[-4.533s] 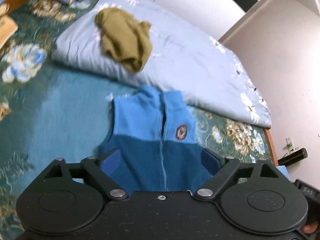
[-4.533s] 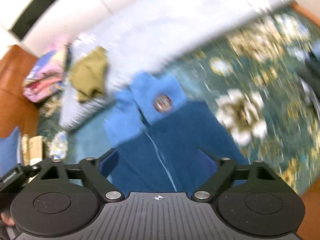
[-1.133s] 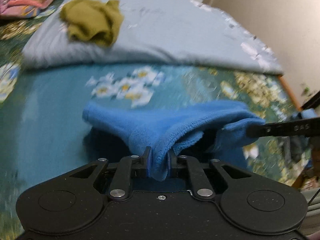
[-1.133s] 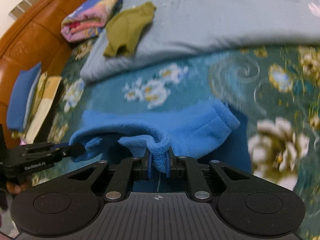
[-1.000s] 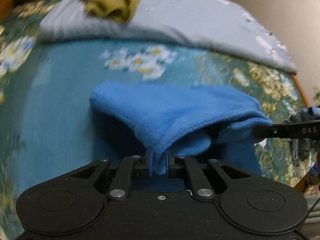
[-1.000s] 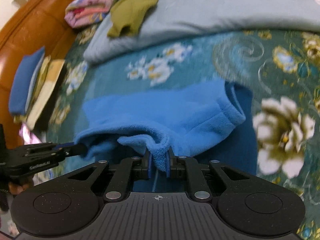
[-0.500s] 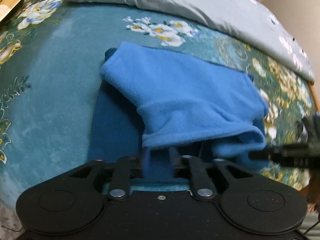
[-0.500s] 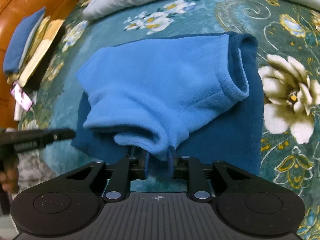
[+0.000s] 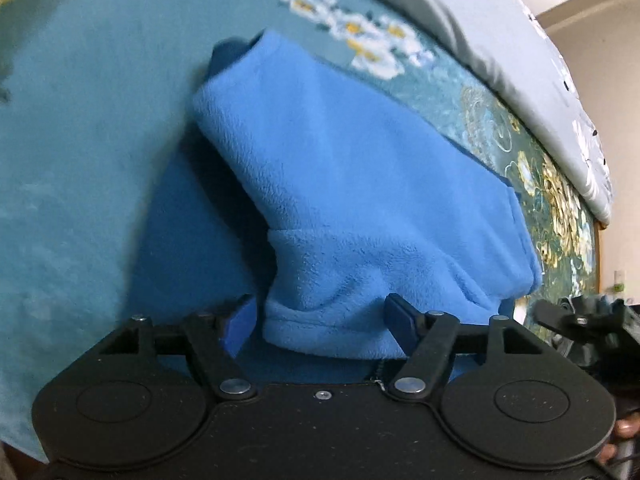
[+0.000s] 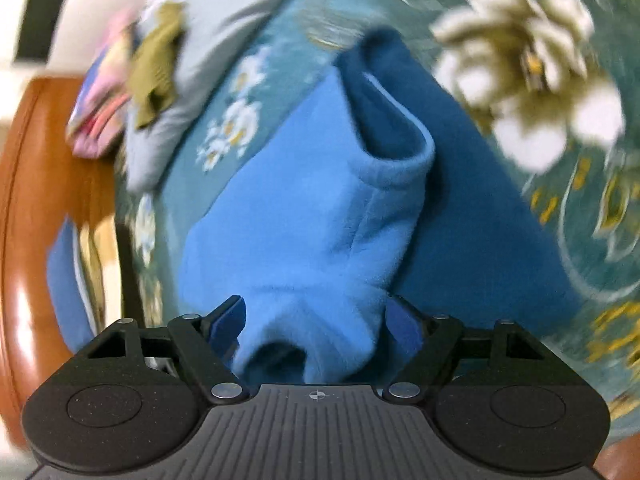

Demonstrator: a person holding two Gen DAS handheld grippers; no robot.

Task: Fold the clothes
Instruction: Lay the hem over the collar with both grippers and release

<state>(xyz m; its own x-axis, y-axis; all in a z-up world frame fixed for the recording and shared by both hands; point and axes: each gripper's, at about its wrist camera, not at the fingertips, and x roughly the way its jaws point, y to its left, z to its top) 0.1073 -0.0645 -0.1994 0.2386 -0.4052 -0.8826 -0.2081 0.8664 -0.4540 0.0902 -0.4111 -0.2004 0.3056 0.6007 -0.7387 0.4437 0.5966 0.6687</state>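
Observation:
A blue fleece vest (image 9: 360, 184) lies on the teal flowered bedspread (image 9: 80, 120), its light-blue top half folded down over the dark-blue bottom half. My left gripper (image 9: 322, 320) is open, its fingers standing either side of the folded edge without pinching it. In the right wrist view the vest (image 10: 304, 208) lies folded the same way, an armhole gaping at the right. My right gripper (image 10: 316, 320) is open too, straddling the near fleece edge. The right gripper's black body (image 9: 584, 320) shows at the right edge of the left wrist view.
A grey-blue quilt (image 9: 500, 28) lies along the far side of the bed. An olive garment (image 10: 156, 68) sits on it, next to a pink folded bundle (image 10: 96, 116). A wooden headboard (image 10: 28, 208) and a blue stack (image 10: 64, 280) are at the left.
Both grippers carried the vest's top edge down toward me, laid it on the lower half, then opened and let go. The right view has swung sideways.

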